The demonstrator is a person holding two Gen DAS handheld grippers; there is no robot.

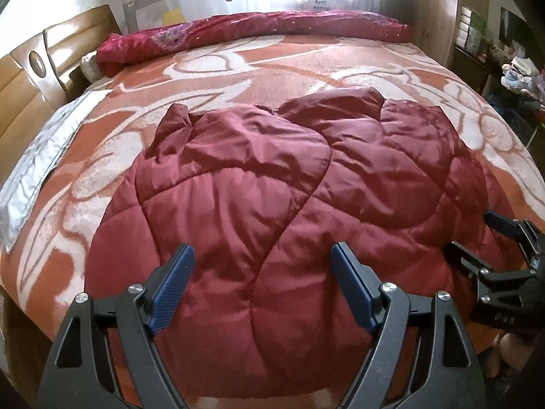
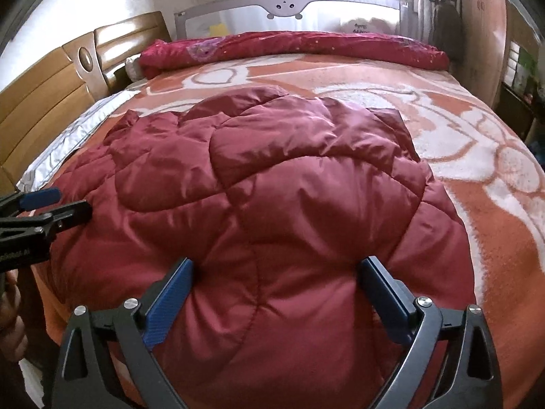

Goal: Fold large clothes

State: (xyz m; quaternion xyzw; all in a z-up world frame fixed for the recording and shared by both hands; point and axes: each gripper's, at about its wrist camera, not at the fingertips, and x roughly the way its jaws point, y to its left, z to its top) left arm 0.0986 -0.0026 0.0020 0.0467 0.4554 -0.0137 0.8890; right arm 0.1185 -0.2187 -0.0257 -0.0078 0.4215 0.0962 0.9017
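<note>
Left wrist view: left gripper [image 1: 262, 266] spread wide, nothing between its blue pads, poised over quilted maroon jacket [image 1: 289, 184]. Right gripper [image 2: 276, 279] likewise agape and empty above same garment. Jacket spread flat on orange-and-white blanket [image 2: 494, 211], rolled red quilt [image 1: 255, 30] beyond, by bed rail [image 2: 289, 3].

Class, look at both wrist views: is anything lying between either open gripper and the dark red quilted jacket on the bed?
Nothing visible does. The left gripper and right gripper both hang open directly over the quilted jacket, with only its own fabric showing between their fingers.
</note>
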